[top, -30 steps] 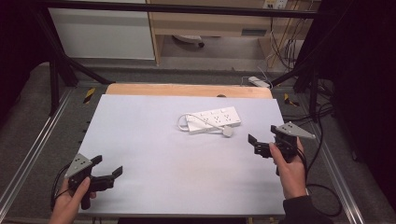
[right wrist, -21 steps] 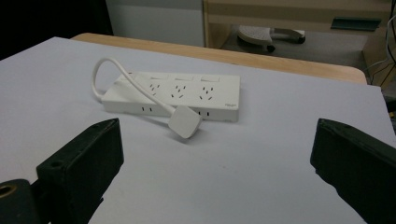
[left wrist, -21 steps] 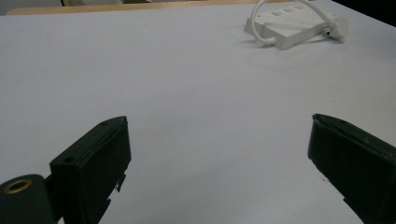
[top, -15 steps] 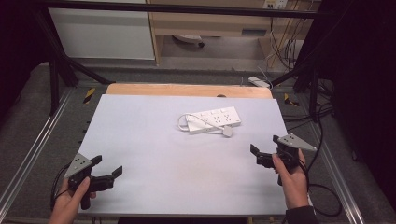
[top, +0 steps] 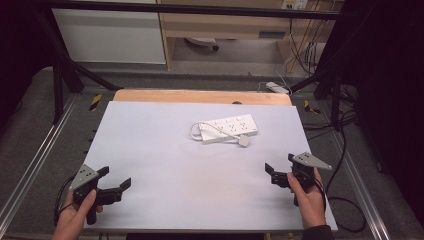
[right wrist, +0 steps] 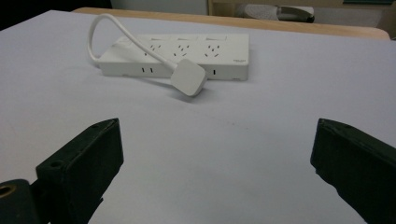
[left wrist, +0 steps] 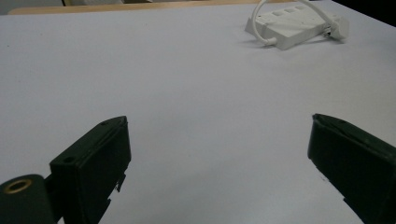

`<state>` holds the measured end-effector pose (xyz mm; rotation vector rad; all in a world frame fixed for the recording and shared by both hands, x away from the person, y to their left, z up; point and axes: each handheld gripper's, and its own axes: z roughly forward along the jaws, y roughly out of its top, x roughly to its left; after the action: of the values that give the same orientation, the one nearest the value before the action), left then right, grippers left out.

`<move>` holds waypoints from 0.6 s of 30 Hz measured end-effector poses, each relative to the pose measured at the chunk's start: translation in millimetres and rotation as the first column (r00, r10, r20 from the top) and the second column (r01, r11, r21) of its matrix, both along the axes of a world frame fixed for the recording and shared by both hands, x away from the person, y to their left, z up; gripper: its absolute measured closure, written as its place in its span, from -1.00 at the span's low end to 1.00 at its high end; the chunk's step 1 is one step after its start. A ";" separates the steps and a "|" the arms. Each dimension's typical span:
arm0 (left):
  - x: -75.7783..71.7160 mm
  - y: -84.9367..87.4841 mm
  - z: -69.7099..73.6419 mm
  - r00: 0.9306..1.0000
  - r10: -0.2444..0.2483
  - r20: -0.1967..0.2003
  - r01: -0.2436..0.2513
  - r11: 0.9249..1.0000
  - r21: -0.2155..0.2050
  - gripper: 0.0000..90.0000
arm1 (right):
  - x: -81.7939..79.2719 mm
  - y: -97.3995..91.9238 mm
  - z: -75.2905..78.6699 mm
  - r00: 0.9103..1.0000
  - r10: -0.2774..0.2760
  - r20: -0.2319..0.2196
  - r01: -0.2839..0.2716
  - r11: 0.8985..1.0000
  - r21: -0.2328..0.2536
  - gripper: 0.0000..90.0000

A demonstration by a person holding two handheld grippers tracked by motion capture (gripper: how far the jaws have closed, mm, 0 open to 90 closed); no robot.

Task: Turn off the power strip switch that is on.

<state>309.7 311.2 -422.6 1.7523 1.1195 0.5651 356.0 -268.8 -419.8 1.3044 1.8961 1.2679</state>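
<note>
On the near right of the table (top: pixel 165 150), the right gripper (top: pixel 281 171) has drawn back toward the person over the last second, away from the power strip (top: pixel 228 129). Its jaws are spread and hold nothing. The left gripper (top: pixel 115 182) remains at the near left, jaws likewise spread. The power strip lies far of centre, its plug (right wrist: pixel 188 77) apparently resting against its near side. Judgement: no grasp is under way; the right gripper would need a fresh approach.
</note>
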 end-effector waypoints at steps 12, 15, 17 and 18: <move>0.0 -0.2 0.0 1.000 -0.002 0.000 0.002 1.000 0.001 -0.87 | 1.2 12.7 -17.9 0.998 0.049 -0.042 -0.050 0.998 -0.023 -0.94; 0.0 -0.3 0.0 1.000 -0.004 0.000 0.004 1.000 0.004 -0.87 | 2.4 17.4 -22.8 0.996 0.066 -0.053 -0.068 0.997 -0.034 -0.94; 0.1 -0.6 0.0 1.000 -0.006 -0.001 0.006 1.000 0.005 -0.87 | 3.3 21.9 -26.4 0.994 0.085 -0.071 -0.088 0.995 -0.041 -0.94; 0.1 -0.6 0.0 1.000 -0.006 -0.001 0.006 1.000 0.008 -0.87 | 4.0 24.2 -28.2 0.992 0.094 -0.079 -0.098 0.994 -0.045 -0.94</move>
<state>309.8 310.6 -422.7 1.7622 1.1137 0.5662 359.9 -244.7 -448.0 1.2667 2.0526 1.2267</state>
